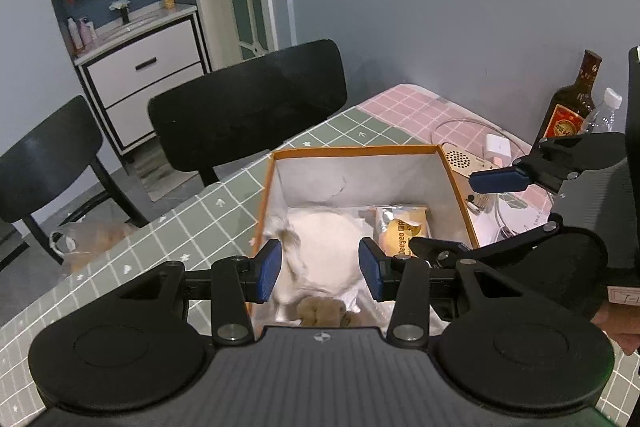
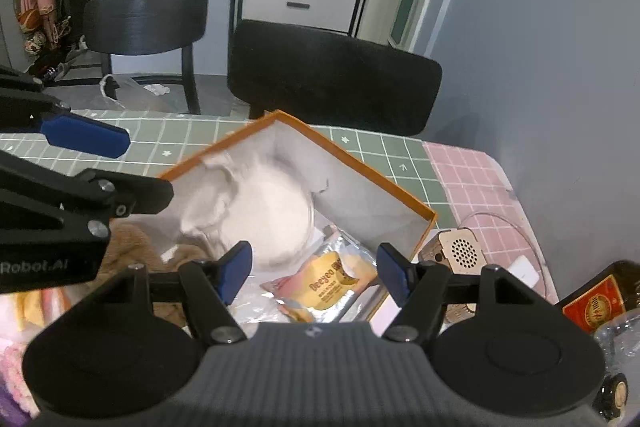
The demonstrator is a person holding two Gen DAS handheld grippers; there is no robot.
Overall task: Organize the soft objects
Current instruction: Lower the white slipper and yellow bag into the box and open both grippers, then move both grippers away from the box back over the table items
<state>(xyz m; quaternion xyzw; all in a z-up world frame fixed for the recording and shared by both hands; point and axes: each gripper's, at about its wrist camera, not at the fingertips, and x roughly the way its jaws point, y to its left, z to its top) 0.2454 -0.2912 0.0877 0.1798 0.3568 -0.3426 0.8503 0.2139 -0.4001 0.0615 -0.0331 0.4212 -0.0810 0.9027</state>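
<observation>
The left gripper point(image 1: 320, 269) hung above the orange box point(image 1: 454, 179), jaws apart, gripping nothing. A white plush point(image 1: 328, 247) lay inside at 9 o'clock, a snack packet point(image 2: 324, 287) at 3 o'clock. The right gripper point(image 2: 316, 273) stood wider, also empty.

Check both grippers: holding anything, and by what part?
Nothing held. Left gripper and right gripper are both open above the orange box; the white plush and snack packet lie inside, untouched.

left wrist: steep, close over box point(image 1: 460, 183) | right wrist: same | shared: box
</observation>
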